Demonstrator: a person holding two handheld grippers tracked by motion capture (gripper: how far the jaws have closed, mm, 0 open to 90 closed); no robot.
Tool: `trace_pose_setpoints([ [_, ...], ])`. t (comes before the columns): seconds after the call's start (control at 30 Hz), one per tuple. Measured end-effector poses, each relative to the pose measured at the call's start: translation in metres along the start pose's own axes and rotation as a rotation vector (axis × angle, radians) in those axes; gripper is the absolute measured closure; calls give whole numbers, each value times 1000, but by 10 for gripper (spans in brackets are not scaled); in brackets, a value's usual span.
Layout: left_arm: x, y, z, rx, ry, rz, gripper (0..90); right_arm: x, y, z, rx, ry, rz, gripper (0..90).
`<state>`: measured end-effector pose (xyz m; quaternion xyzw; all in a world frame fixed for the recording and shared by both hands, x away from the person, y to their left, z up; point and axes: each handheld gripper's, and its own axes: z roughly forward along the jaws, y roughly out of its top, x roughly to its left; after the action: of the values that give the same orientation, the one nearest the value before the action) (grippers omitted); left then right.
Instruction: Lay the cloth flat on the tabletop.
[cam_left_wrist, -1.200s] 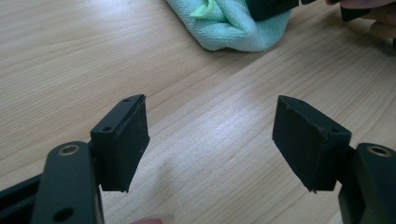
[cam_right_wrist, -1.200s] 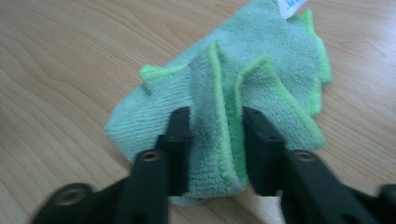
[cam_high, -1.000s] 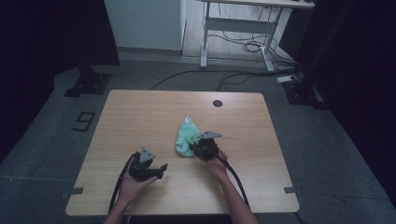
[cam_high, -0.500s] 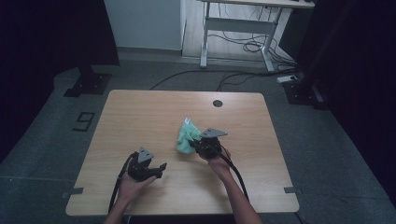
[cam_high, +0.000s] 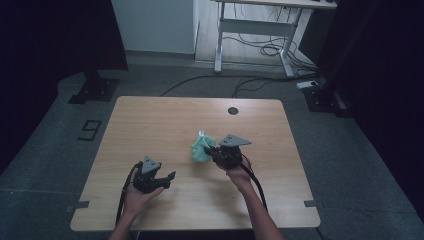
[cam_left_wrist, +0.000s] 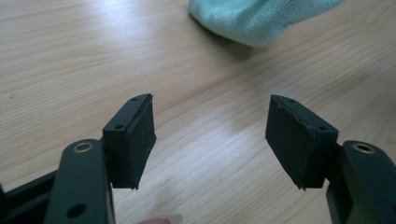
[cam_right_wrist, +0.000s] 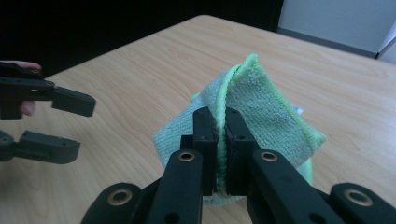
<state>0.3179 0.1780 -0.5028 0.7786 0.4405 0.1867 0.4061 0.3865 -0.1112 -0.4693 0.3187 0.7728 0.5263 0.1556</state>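
Green cloth (cam_right_wrist: 261, 116): pinched by right tool (cam_right_wrist: 222, 140), lifted off wooden counter (cam_high: 150, 125). Left tool (cam_left_wrist: 210, 135) at 8 o'clock, low, level; jaws apart, just narrowing, nothing between.

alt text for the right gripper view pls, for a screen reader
The right gripper has its two black jaws shut on a fold of a green microfibre cloth, which stands up in a peak above a light wooden table. At the left edge, the left gripper is held open over the table, with nothing between its jaws.
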Motion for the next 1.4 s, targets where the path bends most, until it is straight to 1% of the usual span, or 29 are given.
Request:
trace_pose_setpoints([
  [0.07,-1,2,-2,-11,20,18,339,2,2,-6,-13,13,-3,860],
  [0.2,-4,9,-6,-34,22,31,364,5,6,-16,-21,25,-29,860],
  [0.37,-8,21,-6,-51,7,39,398,7,6,-21,-9,30,-44,860],
  [0.63,-14,42,4,-54,-7,69,415,10,9,-31,-14,45,-61,860],
  [0.7,-15,47,5,-62,-28,78,417,11,10,-34,-14,44,-69,860],
  [0.77,-17,54,7,-74,-37,90,423,12,11,-38,-15,45,-78,859],
  [0.83,-18,60,10,-82,-55,86,436,12,11,-40,-16,47,-80,859],
  [0.97,-22,66,17,-78,-90,93,453,12,11,-45,-17,48,-81,859],
  [1.1,-27,70,19,-94,-123,95,454,13,13,-48,-23,51,-84,859],
  [1.23,-30,76,21,-107,-127,104,475,14,17,-51,-28,58,-91,859],
  [1.4,-33,83,28,-109,-168,116,521,16,19,-52,-31,72,-102,859],
])
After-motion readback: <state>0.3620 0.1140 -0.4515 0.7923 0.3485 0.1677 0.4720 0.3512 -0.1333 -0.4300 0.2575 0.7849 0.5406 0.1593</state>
